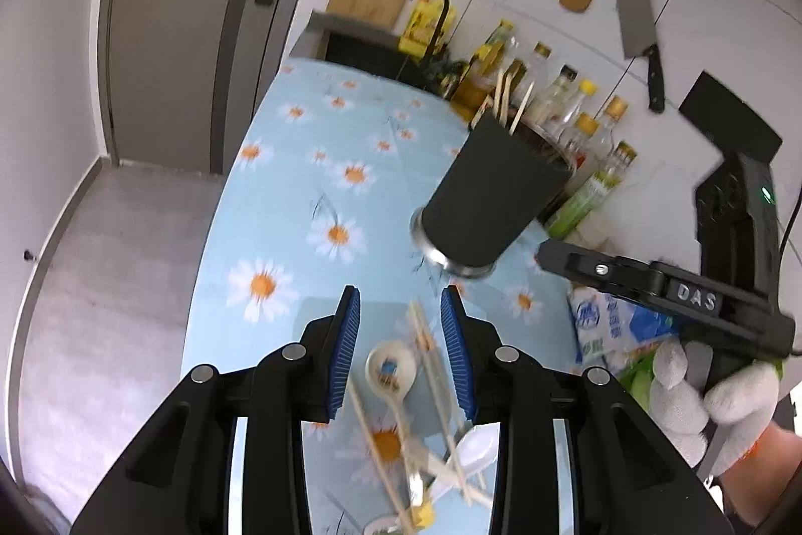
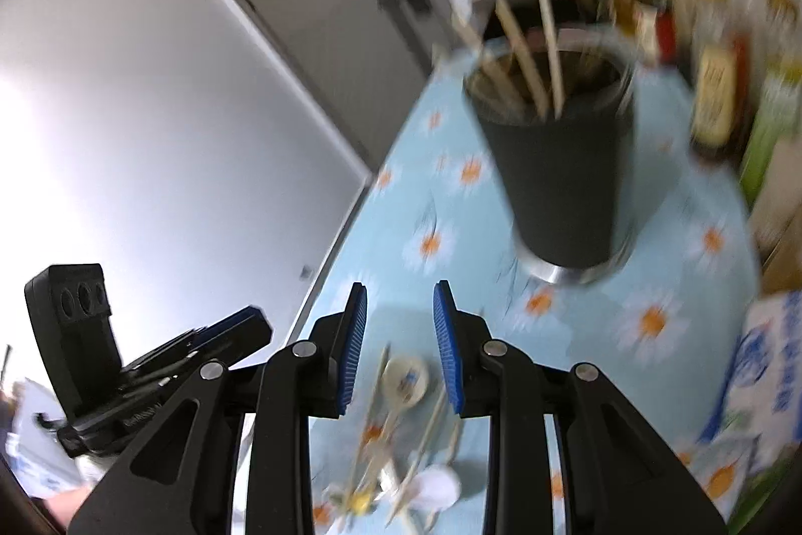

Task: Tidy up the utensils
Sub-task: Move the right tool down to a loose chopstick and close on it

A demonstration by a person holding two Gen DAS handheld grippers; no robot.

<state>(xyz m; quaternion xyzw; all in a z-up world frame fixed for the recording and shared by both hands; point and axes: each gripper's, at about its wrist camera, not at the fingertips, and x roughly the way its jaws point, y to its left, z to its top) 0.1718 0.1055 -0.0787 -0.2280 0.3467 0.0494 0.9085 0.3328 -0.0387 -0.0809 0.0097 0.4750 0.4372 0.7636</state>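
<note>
Both tools (image 1: 400, 319) (image 2: 400, 314) part-open, empty | spoon (image 1: 391, 368) loose on cloth | dark cup (image 1: 493, 199) holds chopsticks (image 1: 506, 94)

Left gripper (image 1: 401, 304): angled downward, blue-padded fingers (image 1: 346, 349) parted, nothing pinched between them.
Right gripper (image 2: 400, 299): angled downward, fingers (image 2: 446, 349) parted, nothing gripped.
Right hand (image 1: 712, 399): white-gloved, wrapped around the right gripper's handle, seen in the left wrist view.
</note>
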